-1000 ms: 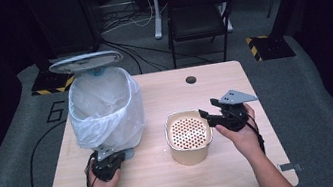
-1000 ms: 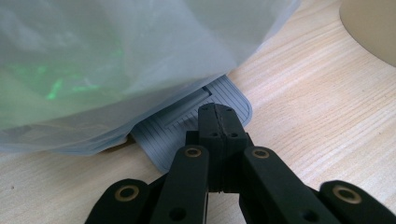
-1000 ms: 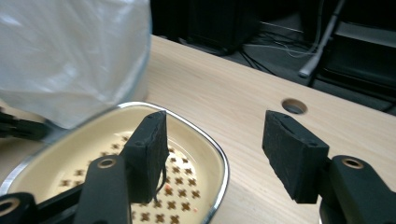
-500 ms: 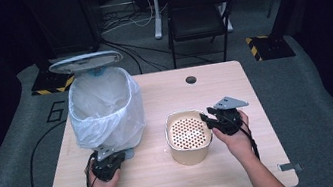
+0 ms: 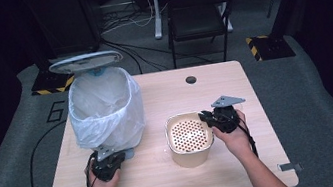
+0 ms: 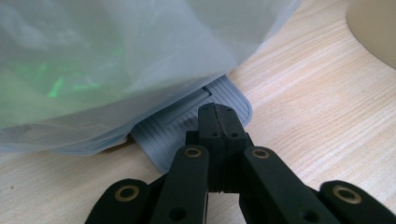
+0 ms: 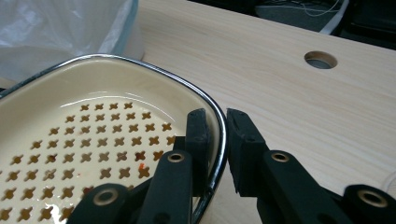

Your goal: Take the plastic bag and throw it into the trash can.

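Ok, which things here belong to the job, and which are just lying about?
In use:
- cream strainer bowl, rim pinched by right tool
- lined bin, lid up
- grey pedal under shut left tool

Lying about:
- chair
- floor cables

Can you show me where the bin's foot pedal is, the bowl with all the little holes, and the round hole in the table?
foot pedal (image 6: 196, 122), left gripper view, its ribbed grey top.
bowl with holes (image 5: 189, 136), high view, its perforated floor.
table hole (image 7: 320, 59), right gripper view, its dark middle.
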The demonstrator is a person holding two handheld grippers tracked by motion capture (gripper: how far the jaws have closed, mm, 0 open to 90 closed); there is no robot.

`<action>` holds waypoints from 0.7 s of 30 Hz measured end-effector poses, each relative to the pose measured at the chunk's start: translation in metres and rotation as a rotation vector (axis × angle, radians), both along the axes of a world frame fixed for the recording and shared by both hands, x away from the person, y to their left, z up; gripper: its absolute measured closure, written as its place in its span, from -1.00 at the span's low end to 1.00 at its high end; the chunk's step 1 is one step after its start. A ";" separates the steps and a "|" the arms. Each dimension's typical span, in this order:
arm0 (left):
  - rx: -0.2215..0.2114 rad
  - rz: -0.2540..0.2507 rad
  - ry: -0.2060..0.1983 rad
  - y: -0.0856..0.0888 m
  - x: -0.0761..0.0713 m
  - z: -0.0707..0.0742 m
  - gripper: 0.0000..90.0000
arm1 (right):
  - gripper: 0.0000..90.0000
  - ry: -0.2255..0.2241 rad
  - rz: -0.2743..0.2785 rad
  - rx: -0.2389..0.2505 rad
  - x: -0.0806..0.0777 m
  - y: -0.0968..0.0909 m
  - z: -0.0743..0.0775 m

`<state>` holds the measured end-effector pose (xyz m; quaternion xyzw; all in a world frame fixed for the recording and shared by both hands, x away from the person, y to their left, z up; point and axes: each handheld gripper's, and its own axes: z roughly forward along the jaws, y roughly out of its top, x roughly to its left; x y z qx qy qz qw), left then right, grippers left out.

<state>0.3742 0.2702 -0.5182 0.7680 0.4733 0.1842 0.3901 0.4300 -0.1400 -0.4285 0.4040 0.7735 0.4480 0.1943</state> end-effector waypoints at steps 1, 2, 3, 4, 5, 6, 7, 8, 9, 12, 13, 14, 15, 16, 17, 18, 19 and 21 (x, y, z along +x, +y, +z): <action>-0.001 0.001 0.000 0.000 0.000 0.000 1.00 | 0.77 0.006 -0.001 0.009 -0.001 0.000 0.000; 0.000 0.000 -0.001 0.000 0.000 0.000 1.00 | 0.77 0.009 -0.008 0.013 -0.003 -0.001 0.000; 0.000 0.000 -0.001 0.000 0.000 0.000 1.00 | 0.77 0.009 -0.013 0.012 -0.005 -0.001 0.000; -0.001 0.000 -0.001 0.000 0.000 0.000 1.00 | 0.78 0.012 -0.017 0.013 -0.006 -0.001 0.000; -0.001 0.000 -0.001 0.000 0.000 0.000 1.00 | 0.78 0.014 -0.021 0.014 -0.008 -0.001 0.000; -0.002 0.000 0.000 0.000 0.000 0.000 1.00 | 0.78 0.015 -0.024 0.014 -0.010 -0.001 0.000; 0.000 -0.001 0.000 0.000 0.000 0.000 1.00 | 0.78 0.017 -0.026 0.011 -0.012 -0.002 0.001; 0.000 -0.001 0.000 0.000 0.000 0.000 1.00 | 0.78 0.018 -0.026 0.012 -0.013 -0.002 0.001; 0.001 0.000 0.000 0.000 0.000 0.000 1.00 | 0.78 0.017 -0.029 0.014 -0.015 -0.002 0.001; 0.003 0.001 0.000 0.000 0.000 0.000 1.00 | 0.78 0.019 -0.048 0.026 -0.021 -0.002 0.000; 0.003 0.000 0.000 0.000 0.000 0.000 1.00 | 0.78 0.021 -0.051 0.028 -0.022 -0.002 0.000; 0.002 0.000 0.000 0.000 0.000 0.000 1.00 | 0.78 0.021 -0.045 0.024 -0.023 -0.002 0.000; 0.002 0.000 -0.001 0.000 0.000 0.000 1.00 | 0.77 0.020 -0.044 0.024 -0.023 -0.001 0.000; 0.003 0.000 -0.001 0.000 0.000 0.000 1.00 | 0.73 0.009 -0.044 0.018 -0.025 -0.001 0.001; 0.004 0.000 -0.002 0.000 0.000 0.000 1.00 | 0.64 0.003 -0.042 0.020 -0.026 -0.001 0.001; 0.003 0.001 -0.002 0.000 0.000 0.000 1.00 | 0.55 -0.001 -0.041 0.027 -0.027 0.000 0.003; 0.004 0.000 -0.002 0.000 0.000 0.000 1.00 | 0.47 -0.015 -0.045 0.030 -0.028 0.000 0.005; 0.004 0.000 -0.001 0.000 0.000 0.000 1.00 | 0.43 -0.036 -0.045 0.028 -0.031 0.000 0.010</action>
